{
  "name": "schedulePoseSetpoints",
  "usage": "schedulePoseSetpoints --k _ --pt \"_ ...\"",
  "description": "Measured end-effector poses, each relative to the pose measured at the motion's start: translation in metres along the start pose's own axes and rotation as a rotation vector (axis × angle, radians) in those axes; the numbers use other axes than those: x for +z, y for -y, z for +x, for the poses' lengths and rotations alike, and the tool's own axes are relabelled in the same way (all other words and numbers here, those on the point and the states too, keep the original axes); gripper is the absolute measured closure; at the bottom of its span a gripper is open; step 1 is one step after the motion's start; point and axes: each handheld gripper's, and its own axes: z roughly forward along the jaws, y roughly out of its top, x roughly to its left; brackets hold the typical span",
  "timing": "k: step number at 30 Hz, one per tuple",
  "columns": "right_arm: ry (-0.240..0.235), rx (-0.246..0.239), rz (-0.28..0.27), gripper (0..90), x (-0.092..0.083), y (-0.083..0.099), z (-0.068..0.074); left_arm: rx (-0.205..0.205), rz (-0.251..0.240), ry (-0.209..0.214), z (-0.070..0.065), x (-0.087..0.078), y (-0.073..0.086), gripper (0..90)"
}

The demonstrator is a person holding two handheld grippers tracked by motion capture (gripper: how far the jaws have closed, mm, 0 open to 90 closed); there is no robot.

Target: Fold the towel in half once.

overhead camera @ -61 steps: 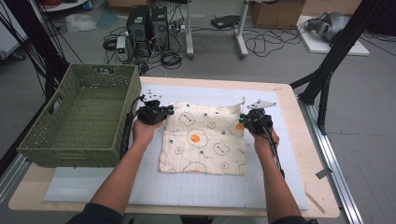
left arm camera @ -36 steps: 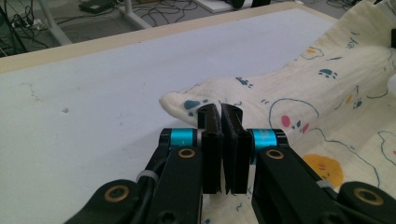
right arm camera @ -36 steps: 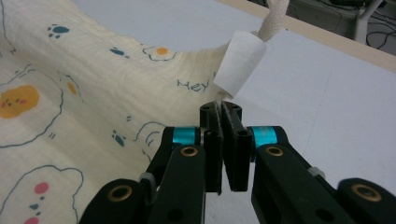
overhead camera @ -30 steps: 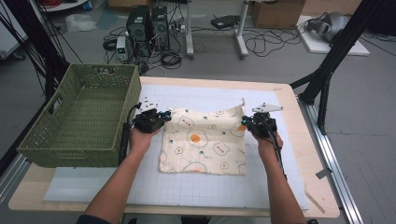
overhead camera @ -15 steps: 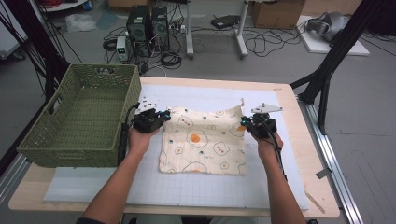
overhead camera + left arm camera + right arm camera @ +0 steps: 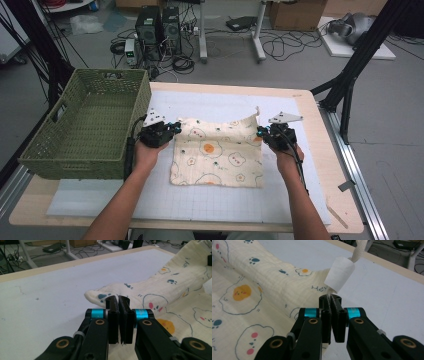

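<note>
A soft, crinkled cream cotton cloth printed with cartoon eggs is laid on a matt white gridded mat bordered by pale smooth wood, beside a rough woven green plastic basket.

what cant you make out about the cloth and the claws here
- Left claw: the cloth edge it pinches is hidden between shut jaws in its own view.
- White tag: print too small to read, right gripper view.
- Basket: its near floor is hidden by the front wall, high view.
</note>
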Motion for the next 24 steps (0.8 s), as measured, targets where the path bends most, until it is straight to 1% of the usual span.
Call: schedulePoseSetpoints --k 1,3,6,7,9,11,13,18,19,21,24 --pt "-0.004 0.002 -0.002 87.5 -0.002 0.000 0.001 0.001 -0.002 0.008 -0.002 -0.001 0.000 86.3" --pt "-0.011 -0.001 -0.006 87.5 -0.006 -0.001 0.003 0.020 -0.031 0.001 -0.005 -0.007 0.000 86.4" --pt "-0.022 -0.011 -0.007 87.5 -0.011 -0.001 0.005 0.032 -0.031 0.011 -0.009 -0.011 0.001 86.4" --pt "-0.025 -0.017 -0.007 87.5 -0.012 -0.001 0.006 0.032 -0.034 0.015 -0.010 -0.012 0.003 86.3" --pt "-0.029 -0.012 -0.024 87.5 -0.016 0.002 0.009 0.026 -0.039 0.020 -0.012 -0.014 0.006 86.3" --pt "-0.035 -0.018 -0.024 87.5 -0.018 0.006 0.010 0.030 -0.038 0.029 -0.013 -0.016 0.009 86.3" --pt "-0.043 -0.012 -0.024 87.5 -0.019 0.011 0.012 0.040 -0.033 0.036 -0.015 -0.018 0.013 86.4" --pt "-0.058 -0.006 -0.023 87.5 -0.021 0.024 0.015 0.048 -0.023 0.058 -0.023 -0.023 0.020 86.4" --pt "-0.061 -0.008 -0.018 87.5 -0.021 0.026 0.016 0.050 -0.013 0.068 -0.024 -0.023 0.021 86.3" --pt "-0.070 -0.005 -0.006 87.5 -0.022 0.031 0.018 0.061 -0.021 0.070 -0.028 -0.026 0.023 86.3" --pt "-0.080 -0.008 0.000 87.5 -0.023 0.039 0.021 0.071 -0.013 0.071 -0.032 -0.029 0.029 86.3"
